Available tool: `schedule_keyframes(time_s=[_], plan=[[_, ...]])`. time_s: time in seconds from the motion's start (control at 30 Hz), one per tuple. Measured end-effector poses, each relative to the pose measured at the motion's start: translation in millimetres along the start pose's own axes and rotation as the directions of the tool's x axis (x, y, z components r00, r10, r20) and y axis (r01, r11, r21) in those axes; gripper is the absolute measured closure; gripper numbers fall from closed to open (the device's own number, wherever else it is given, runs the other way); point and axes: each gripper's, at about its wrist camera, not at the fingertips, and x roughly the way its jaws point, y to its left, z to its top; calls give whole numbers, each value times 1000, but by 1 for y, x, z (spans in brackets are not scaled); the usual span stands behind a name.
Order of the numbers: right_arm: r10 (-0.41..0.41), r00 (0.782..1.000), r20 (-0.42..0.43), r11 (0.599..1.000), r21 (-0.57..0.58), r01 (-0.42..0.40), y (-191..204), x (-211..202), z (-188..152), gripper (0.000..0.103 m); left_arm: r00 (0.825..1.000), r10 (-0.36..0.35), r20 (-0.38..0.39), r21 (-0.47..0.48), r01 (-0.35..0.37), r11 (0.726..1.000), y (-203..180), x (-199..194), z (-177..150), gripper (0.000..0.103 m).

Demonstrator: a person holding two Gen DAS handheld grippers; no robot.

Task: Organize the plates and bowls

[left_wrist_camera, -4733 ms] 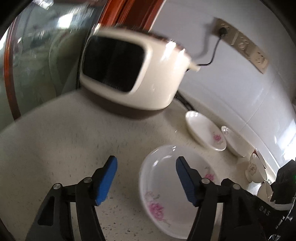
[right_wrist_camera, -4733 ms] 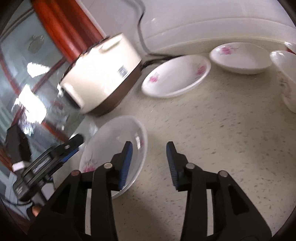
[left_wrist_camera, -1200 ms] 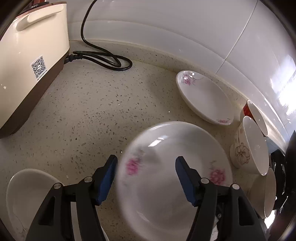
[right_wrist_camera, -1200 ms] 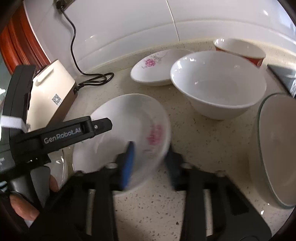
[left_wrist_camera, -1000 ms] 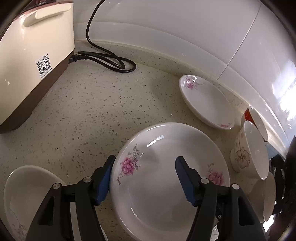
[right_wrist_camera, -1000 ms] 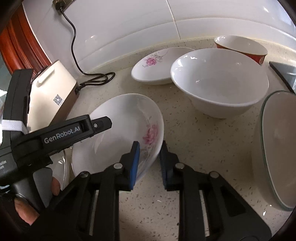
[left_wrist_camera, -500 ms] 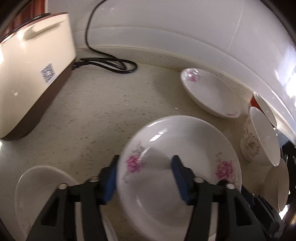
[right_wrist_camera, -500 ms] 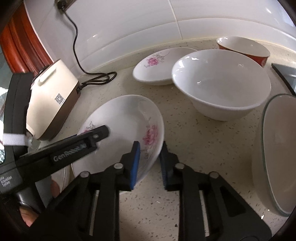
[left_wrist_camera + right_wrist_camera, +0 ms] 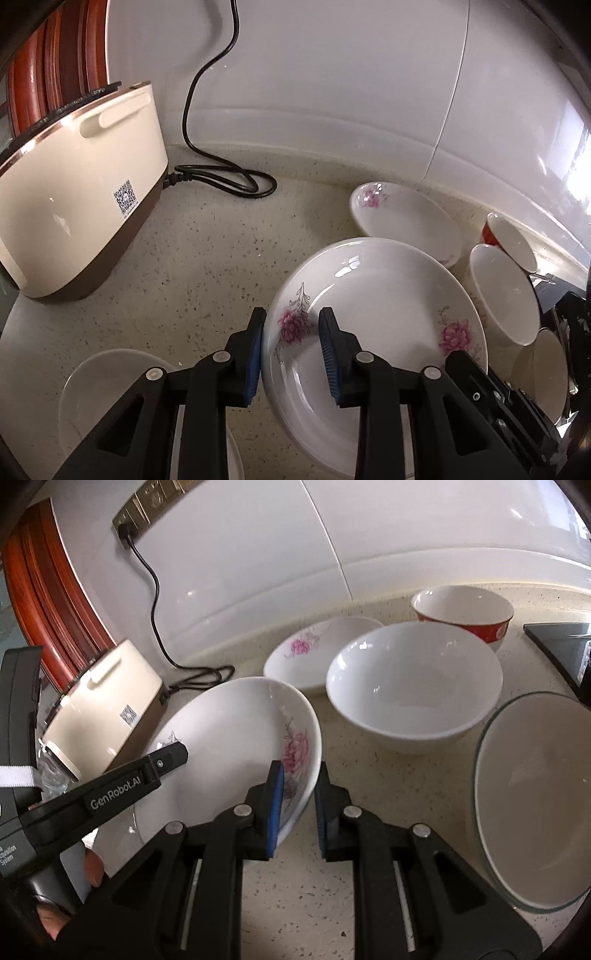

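- The right gripper [image 9: 297, 805] has its blue pads closed on the rim of the flowered plate [image 9: 229, 738], at about 5 o'clock of the plate in the right wrist view. The plate is tilted and looks lifted off the counter [image 9: 369, 812].
- The left gripper [image 9: 291, 354] has its fingers on both sides of the opposite rim of the same plate [image 9: 373, 325], at about 9 o'clock in the left wrist view. One pad is at the outer wall, but the inner pad seems to stand a little off, so I cannot tell if it really grips.
- It looks like a handover from one gripper to the other, somewhere in the middle of the task.
- Nothing is stacked yet, as far as I see. A second flowered plate [image 9: 402, 221] lies alone near the wall, at 1 o'clock from the held one.
- A white bowl [image 9: 413, 686] stands at 2 o'clock in the right wrist view, a red bowl [image 9: 465, 613] behind it, and a glass bowl [image 9: 535, 797] at 3 o'clock.
- One more white dish [image 9: 107, 387] lies at 8 o'clock in the left wrist view, perhaps the place for the plates.
- So most of the sorting is left to do.
- Writing: "GenRobot.AI" can be read on the arm of the left gripper in the right wrist view. The cream appliance [image 9: 74, 184] has a QR code sticker; I cannot read other text on it.
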Motion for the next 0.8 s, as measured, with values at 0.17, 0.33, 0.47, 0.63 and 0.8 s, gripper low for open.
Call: schedule_keyframes(time_s=[0.17, 0.33, 0.47, 0.63, 0.8], plan=[[37, 999, 16, 999, -1, -37, 8, -9, 2, 84, 1000, 8, 27, -16, -7, 1000, 9, -14, -3, 73], [80, 996, 28, 997, -20, -79, 19, -18, -2, 84, 998, 19, 65, -41, -17, 999, 24, -31, -10, 73], [111, 994, 24, 993, -48, -109, 31, -20, -6, 84, 996, 43, 84, -57, -38, 998, 34, -41, -18, 73], [152, 988, 6, 985, -80, -151, 44, -20, -13, 84, 991, 70, 112, -89, -60, 994, 52, -54, -30, 73], [199, 980, -1, 974, -110, -198, 57, -24, -19, 84, 989, 79, 122, -123, -64, 990, 67, -64, -39, 73]])
